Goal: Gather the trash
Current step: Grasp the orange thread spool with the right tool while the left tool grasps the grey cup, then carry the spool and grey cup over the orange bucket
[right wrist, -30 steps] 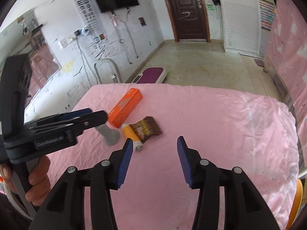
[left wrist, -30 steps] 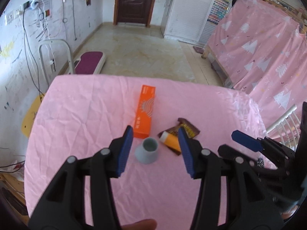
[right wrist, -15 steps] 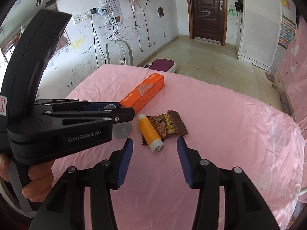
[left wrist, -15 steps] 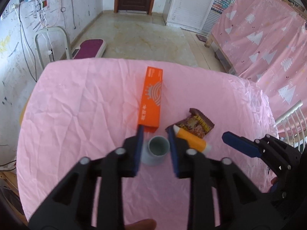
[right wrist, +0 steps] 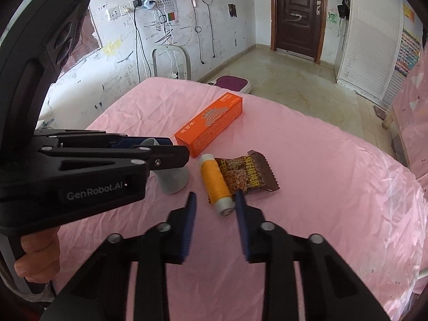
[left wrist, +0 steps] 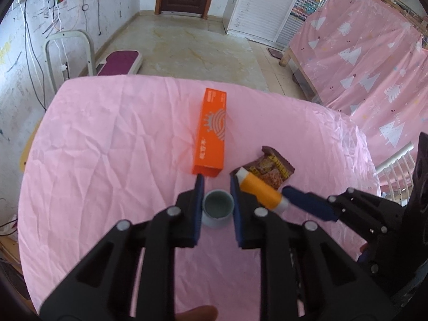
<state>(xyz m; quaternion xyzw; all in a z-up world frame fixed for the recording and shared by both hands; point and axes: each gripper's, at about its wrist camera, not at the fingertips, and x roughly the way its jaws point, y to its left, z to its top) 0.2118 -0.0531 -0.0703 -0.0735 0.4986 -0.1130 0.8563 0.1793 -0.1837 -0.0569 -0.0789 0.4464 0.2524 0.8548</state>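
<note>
Now left tool (left wrist: pixel 217 187) clamps grey cup (left wrist: pixel 218 208).

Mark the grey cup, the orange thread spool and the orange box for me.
grey cup (left wrist: pixel 218 206): left wrist view, inside of its open mouth.
orange thread spool (right wrist: pixel 214 180): right wrist view, middle of the wound thread.
orange box (left wrist: pixel 212 131): left wrist view, top face by the swirl print.

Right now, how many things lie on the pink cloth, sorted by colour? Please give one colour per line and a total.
Orange: 2, the box and the thread spool
Grey: 1, the small cup
Brown: 1, the snack wrapper
Total: 4
</note>
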